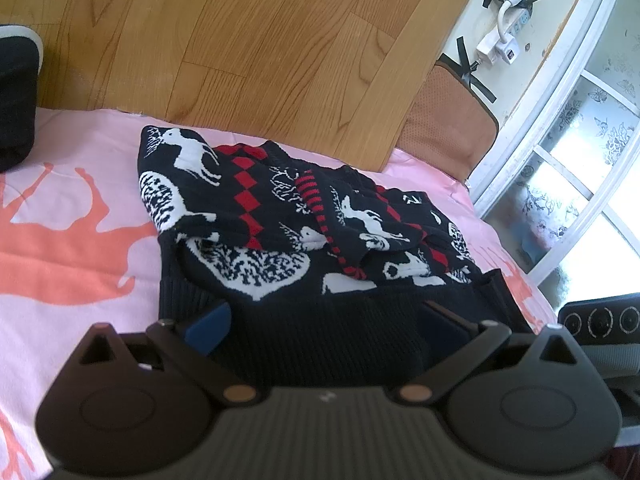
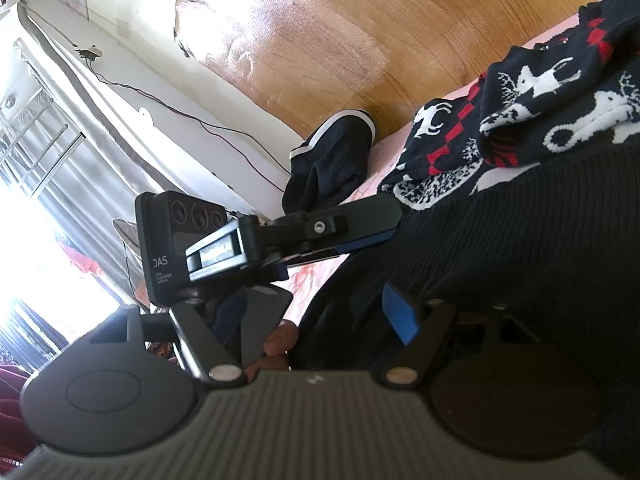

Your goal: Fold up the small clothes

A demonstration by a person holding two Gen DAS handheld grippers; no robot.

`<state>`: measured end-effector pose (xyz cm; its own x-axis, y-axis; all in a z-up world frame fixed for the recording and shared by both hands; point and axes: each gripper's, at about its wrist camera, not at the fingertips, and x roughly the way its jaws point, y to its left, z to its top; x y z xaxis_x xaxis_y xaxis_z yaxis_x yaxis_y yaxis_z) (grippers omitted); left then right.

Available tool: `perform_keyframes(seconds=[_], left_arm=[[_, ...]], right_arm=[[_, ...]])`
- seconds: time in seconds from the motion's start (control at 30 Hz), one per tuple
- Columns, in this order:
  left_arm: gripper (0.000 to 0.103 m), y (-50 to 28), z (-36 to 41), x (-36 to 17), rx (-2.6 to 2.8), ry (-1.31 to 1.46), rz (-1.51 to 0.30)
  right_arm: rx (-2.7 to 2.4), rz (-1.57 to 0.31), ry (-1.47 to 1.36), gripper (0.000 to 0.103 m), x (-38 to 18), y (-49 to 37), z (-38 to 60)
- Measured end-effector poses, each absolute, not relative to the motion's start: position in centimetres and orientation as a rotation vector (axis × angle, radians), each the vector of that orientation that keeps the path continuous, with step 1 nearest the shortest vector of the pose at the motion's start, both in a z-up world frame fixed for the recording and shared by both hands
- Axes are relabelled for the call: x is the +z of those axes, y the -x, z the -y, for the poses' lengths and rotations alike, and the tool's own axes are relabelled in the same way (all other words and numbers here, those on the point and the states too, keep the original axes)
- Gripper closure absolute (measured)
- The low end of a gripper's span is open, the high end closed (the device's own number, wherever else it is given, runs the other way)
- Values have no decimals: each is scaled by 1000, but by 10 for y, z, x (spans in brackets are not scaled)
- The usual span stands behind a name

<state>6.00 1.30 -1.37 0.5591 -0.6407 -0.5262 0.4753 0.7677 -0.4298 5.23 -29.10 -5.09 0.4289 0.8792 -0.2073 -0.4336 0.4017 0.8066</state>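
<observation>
My left gripper sits low over the near edge of the sweater, fingers spread wide; the ribbed black hem bunches between the 2 blue pads, the left pad showing clear, the right one dim against the knit. Whether the pads press the hem I cannot tell. The sweater is navy with white deer, white hearts and red diamond bands; it lies crumpled on the pink blanket, upper part heaped in folds, 1 sleeve with red stripes draped across the middle. The blanket carries an orange deer print to the sweater's left. Beyond lies wood floor; a brown cushion sits at the blanket's far right corner, near a white wall with a plug adapter and black tape marks. A dark garment with white trim rests at the left edge. From the right wrist view my right gripper also stands wide, ribbed hem filling the right side around the 1 visible blue pad; its grip on the knit I cannot tell. My other gripper crosses that frame left of the hem, and a fingertip of my hand shows beneath it.
</observation>
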Motion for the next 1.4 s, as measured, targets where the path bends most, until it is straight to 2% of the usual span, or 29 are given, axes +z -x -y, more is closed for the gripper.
perform_keyframes(seconds=[0.5, 0.8, 0.9, 0.97, 1.07, 1.13, 1.27, 1.4], left_arm=[[0, -59, -14, -13, -664, 257, -717], [0, -62, -33, -7, -642, 355, -707], [1, -64, -39, -7, -637, 397, -711], [2, -70, -49, -8, -615, 473, -722], [4, -75, -56, -10, -619, 513, -739], [4, -74, -57, -6, -599, 495, -720], [3, -72, -60, -2, -571, 479, -695], [3, -71, -59, -2, -579, 475, -697]], right_arm=[[921, -701, -745, 25, -51, -52, 290], [916, -723, -742, 27, -50, -54, 290], [882, -801, -701, 29, -30, -62, 294], [884, -744, -615, 29, 4, -70, 303], [809, -634, -355, 29, 56, -94, 296], [773, -675, -269, 29, 69, -129, 290], [405, -828, -99, 30, 52, -227, 276], [222, -855, -116, 31, 20, -303, 276]])
